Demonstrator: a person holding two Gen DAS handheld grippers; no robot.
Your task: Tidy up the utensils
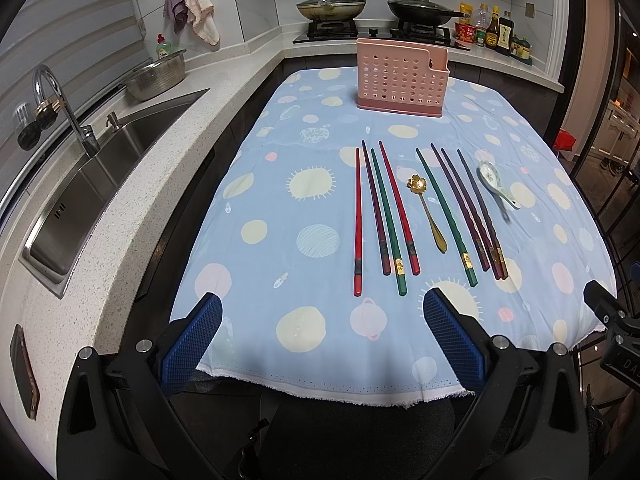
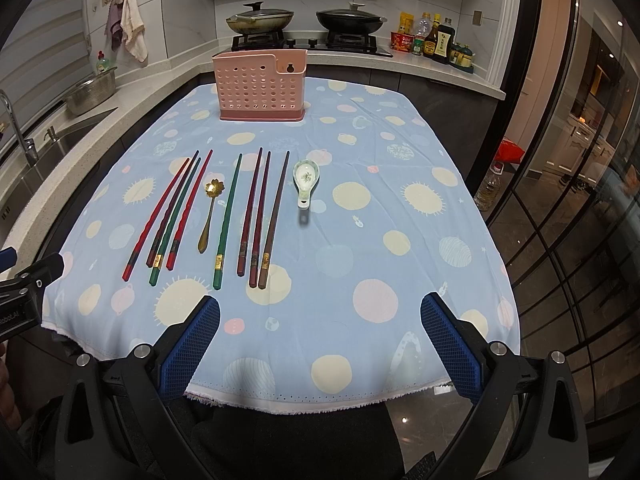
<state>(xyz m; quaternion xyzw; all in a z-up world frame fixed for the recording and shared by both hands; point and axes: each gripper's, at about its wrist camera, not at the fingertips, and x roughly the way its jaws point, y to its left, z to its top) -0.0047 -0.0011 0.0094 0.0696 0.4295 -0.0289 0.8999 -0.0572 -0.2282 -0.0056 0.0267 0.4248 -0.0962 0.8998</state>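
Several red, green and dark purple chopsticks [image 1: 383, 208] [image 2: 224, 216] lie side by side on the blue patterned tablecloth [image 1: 280, 220] [image 2: 400, 200]. A gold spoon [image 1: 427, 212] [image 2: 209, 212] lies among them. A white ceramic spoon [image 1: 496, 182] [image 2: 306, 180] lies to their right. A pink perforated utensil holder [image 1: 401, 76] [image 2: 260, 84] stands at the table's far end. My left gripper [image 1: 322, 312] and my right gripper [image 2: 320, 314] are both open and empty, above the table's near edge, short of the utensils.
A steel sink [image 1: 100, 184] with a faucet [image 1: 60, 108] and a colander [image 1: 158, 76] is on the counter at left. A stove with two lidded pans [image 1: 332, 8] [image 2: 348, 18] and sauce bottles [image 1: 492, 30] stand behind. A glass door [image 2: 580, 200] is at right.
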